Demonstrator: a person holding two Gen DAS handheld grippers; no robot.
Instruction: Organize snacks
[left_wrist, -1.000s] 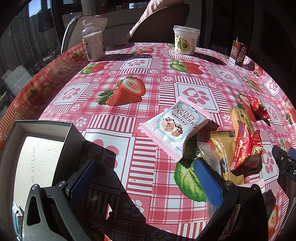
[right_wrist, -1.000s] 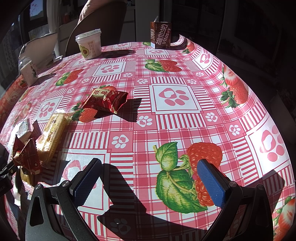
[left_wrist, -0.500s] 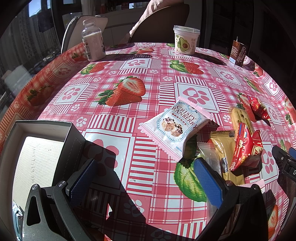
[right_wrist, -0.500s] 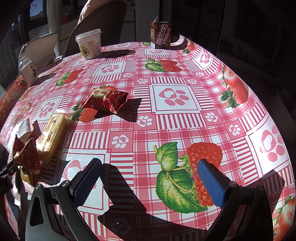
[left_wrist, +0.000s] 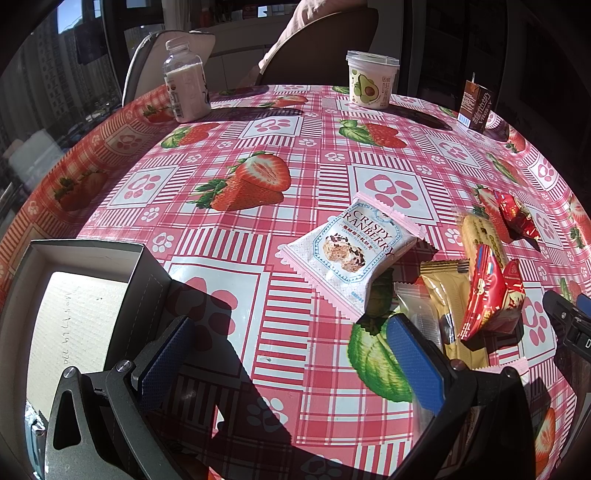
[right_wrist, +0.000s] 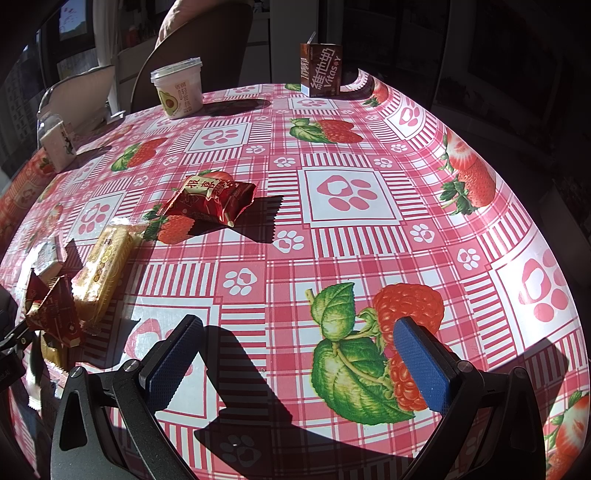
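Two grippers: left gripper (left_wrist: 288, 354) and right gripper (right_wrist: 299, 354), both spread wide, nothing between the pads, each hovering low over the counter (left_wrist: 332, 147).
Snacks: cranberry packet (left_wrist: 351, 254) lies flat ahead of the left gripper; a gold wrapper (left_wrist: 447, 295), a clear packet (left_wrist: 417, 310), a biscuit pack (left_wrist: 480, 236) and a red pouch (left_wrist: 487, 299) crowd together just to its right; a second red packet (right_wrist: 210, 199) lies apart, ahead of the right gripper.
Container: open box (left_wrist: 74, 314), apparently empty, at the left edge beside the left gripper's left finger.
Bystanders: milk bottle (left_wrist: 186, 88), avocado cup (left_wrist: 371, 79) and drink carton (right_wrist: 320, 69) along the far rim (probably not for sorting).
Step in hand: judged a first pick, none packed yet.
Technique: approach the cranberry packet along its short axis, pinch across the crimped edge or puffed middle, close gently (air-filled film slips and crushes), lift clear, then release low inside the box.
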